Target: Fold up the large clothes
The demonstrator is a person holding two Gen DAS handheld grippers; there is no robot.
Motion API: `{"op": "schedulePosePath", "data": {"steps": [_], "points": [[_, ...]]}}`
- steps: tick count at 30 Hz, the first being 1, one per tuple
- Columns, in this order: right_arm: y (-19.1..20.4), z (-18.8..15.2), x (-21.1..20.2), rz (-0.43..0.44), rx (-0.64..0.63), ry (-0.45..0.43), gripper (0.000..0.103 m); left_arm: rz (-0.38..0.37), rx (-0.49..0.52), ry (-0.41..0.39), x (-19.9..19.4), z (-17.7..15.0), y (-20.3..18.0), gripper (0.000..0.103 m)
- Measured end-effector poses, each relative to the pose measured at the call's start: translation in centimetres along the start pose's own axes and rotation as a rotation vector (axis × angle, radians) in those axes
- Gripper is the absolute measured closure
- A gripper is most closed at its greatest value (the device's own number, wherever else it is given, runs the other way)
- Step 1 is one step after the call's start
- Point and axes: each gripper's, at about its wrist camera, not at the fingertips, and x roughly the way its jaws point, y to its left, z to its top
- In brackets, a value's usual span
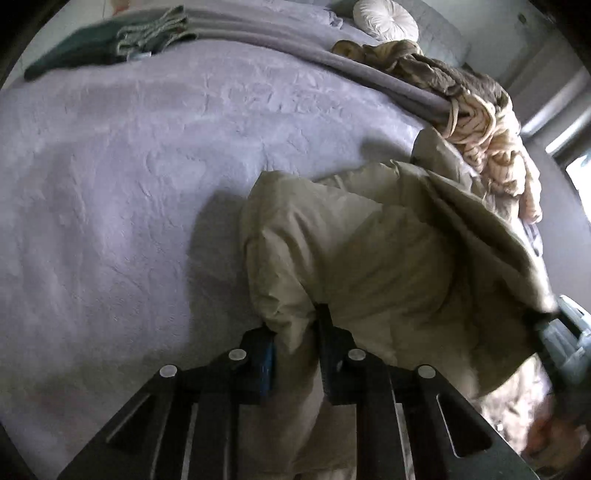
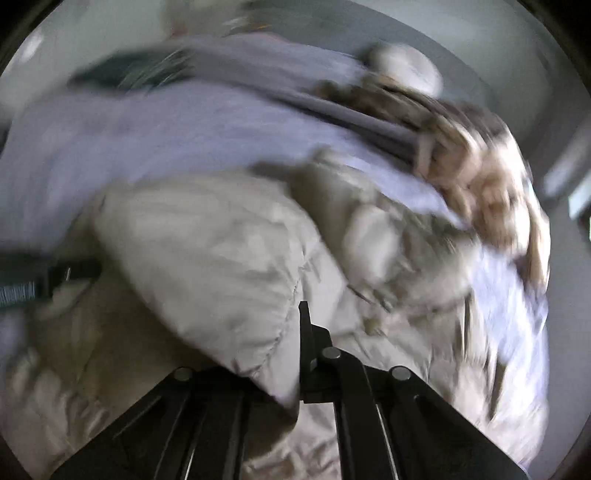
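A beige puffer jacket [image 1: 362,251] lies bunched on the lavender bedspread [image 1: 129,166]. My left gripper [image 1: 293,332] is shut on a fold of the jacket and holds it up off the bed. In the blurred right wrist view my right gripper [image 2: 291,350] is shut on another puffy fold of the jacket [image 2: 221,258]; its left finger is hidden under the fabric. The right gripper also shows at the right edge of the left wrist view [image 1: 561,332], and the left gripper shows at the left edge of the right wrist view [image 2: 44,277].
A heap of tan and cream clothes [image 1: 480,122] lies at the bed's far right. A green folded blanket [image 1: 110,40] lies at the far left. A round white cushion [image 1: 384,18] rests by the headboard. A grey folded cover [image 1: 295,44] crosses the bed.
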Motion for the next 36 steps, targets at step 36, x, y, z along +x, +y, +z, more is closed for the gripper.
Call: {"op": "schedulePosePath", "data": {"steps": [36], "points": [[-20.0,-14.9,-0.4,0.421,0.727,0.166,0.078,0.295,0.173,0.020,-1.5,-2.8,-4.8,0.080]]}}
